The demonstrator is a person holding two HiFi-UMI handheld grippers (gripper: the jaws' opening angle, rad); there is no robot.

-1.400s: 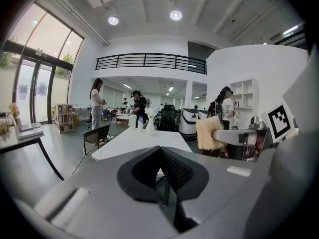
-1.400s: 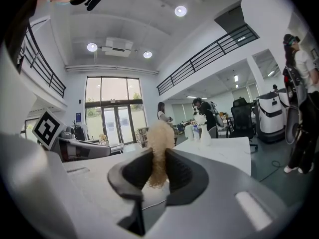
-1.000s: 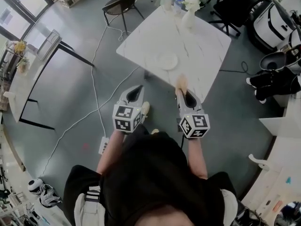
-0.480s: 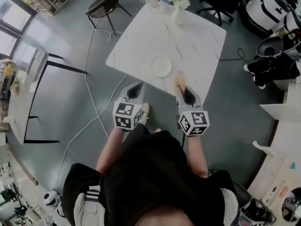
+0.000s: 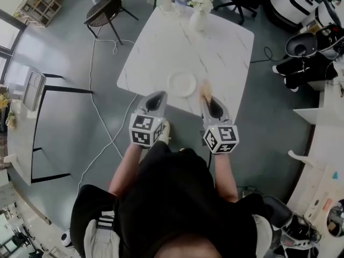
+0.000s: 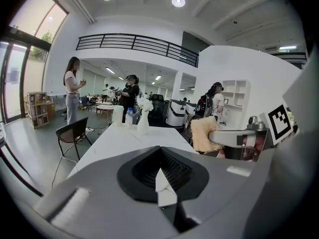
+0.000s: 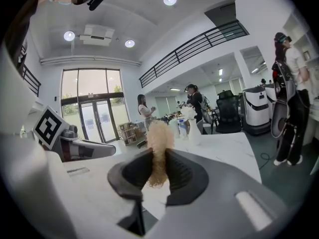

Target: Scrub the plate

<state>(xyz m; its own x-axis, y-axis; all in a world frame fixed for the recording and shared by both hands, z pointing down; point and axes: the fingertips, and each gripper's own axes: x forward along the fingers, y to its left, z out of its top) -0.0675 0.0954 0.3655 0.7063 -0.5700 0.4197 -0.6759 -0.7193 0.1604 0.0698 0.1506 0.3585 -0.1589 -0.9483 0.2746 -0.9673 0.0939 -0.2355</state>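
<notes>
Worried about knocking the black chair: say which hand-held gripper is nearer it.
Left. The left hand-held gripper hangs at the table's near edge, on the chair's side but well short of it; the right hand-held gripper is on the plate's other side, farther off.

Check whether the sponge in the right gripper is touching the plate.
Apart. The head view shows a strip of bare table between the sponge and the plate; the sponge sits right of its rim.

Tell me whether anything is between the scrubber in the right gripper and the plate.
Nothing visible. The right gripper, its jaws shut on the scrubber, is just right of the plate in the head view; only table surface lies between. The vase stands at the far edge.
</notes>
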